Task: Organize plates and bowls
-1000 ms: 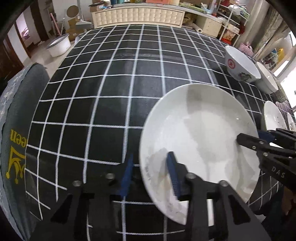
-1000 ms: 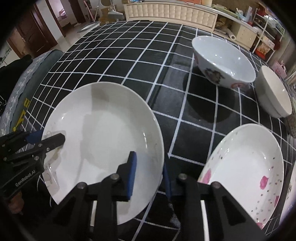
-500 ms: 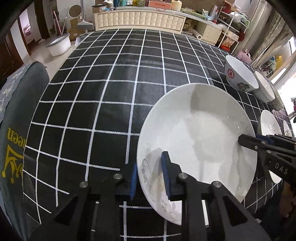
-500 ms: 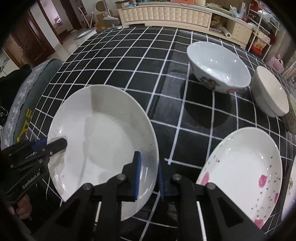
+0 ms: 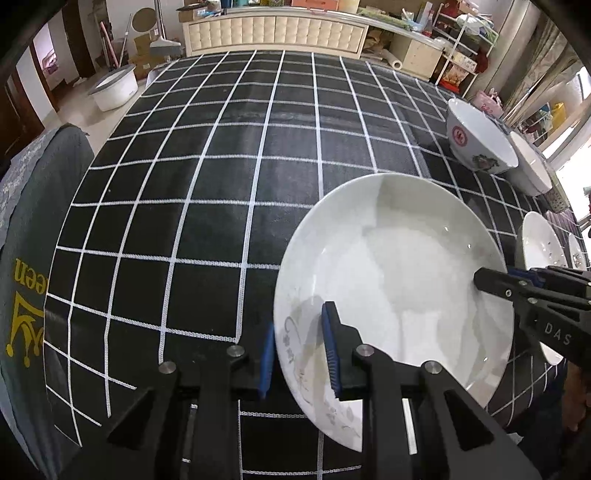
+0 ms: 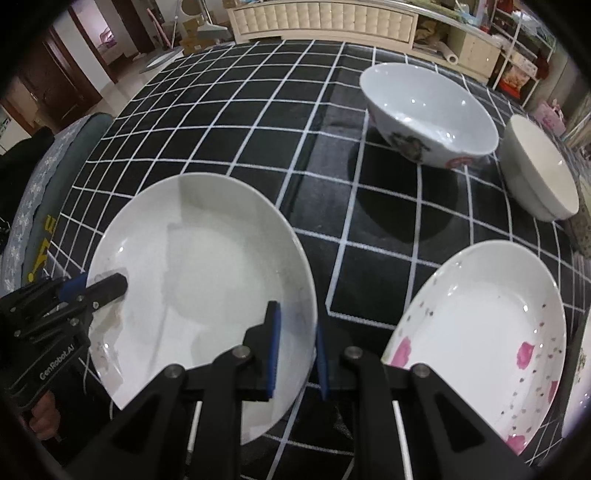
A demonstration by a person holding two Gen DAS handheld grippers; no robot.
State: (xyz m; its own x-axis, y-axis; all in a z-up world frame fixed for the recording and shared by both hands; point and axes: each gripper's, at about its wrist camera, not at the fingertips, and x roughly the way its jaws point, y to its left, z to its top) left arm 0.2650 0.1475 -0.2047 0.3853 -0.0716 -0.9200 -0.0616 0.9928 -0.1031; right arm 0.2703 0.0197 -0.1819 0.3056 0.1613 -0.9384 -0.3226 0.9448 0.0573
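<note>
A plain white plate is held above the black checked tablecloth by both grippers. My left gripper is shut on its left rim; it shows in the right wrist view. My right gripper is shut on its right rim; it shows in the left wrist view. A pink-flowered plate lies at the right. A large patterned bowl and a cream bowl stand behind it.
A grey chair back with yellow print stands at the table's left edge. A white cabinet, shelves and a basin on the floor lie beyond the far edge. Another dish rim shows at the far right.
Both grippers closed on the white plate's opposite rims. The plate has risen off the cloth and both views have drawn back a little.
</note>
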